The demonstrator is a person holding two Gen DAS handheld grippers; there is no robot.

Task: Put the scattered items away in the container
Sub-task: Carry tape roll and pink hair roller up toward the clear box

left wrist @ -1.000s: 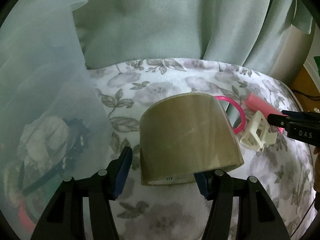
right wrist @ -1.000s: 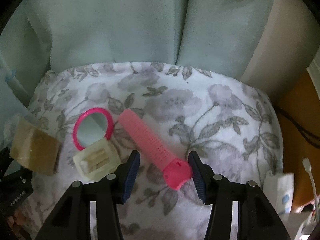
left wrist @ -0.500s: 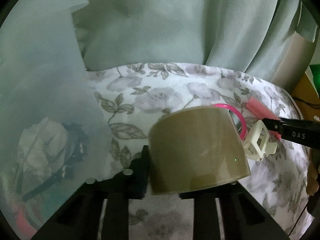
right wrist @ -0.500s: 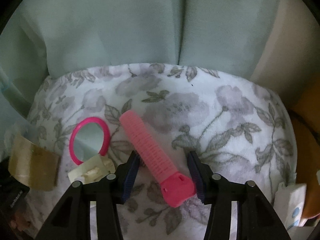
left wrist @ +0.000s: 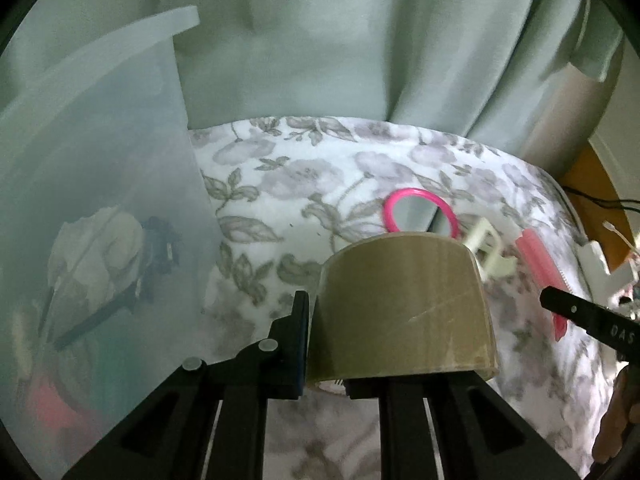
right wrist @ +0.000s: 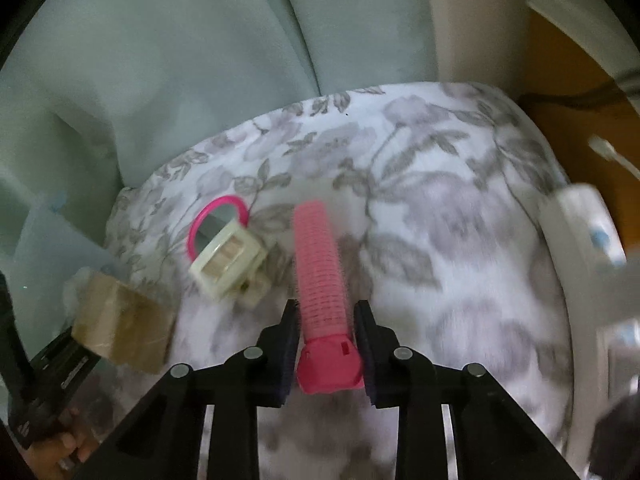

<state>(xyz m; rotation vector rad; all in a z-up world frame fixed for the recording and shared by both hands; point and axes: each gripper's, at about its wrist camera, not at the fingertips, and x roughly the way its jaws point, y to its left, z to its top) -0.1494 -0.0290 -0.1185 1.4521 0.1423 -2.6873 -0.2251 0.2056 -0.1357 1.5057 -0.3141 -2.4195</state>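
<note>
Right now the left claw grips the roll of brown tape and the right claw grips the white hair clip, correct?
Not quite. The right claw is shut on the pink hair roller, not the white hair clip, which lies loose on the floral cover beside it, as the right wrist view shows. The left claw does grip the roll of brown tape.

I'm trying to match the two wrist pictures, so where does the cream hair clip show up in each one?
Left wrist: cream hair clip right of centre, behind the tape roll.
Right wrist: cream hair clip left of centre, beside the pink roller.
Shared landmark: pink-rimmed mirror, touching the clip.
</note>
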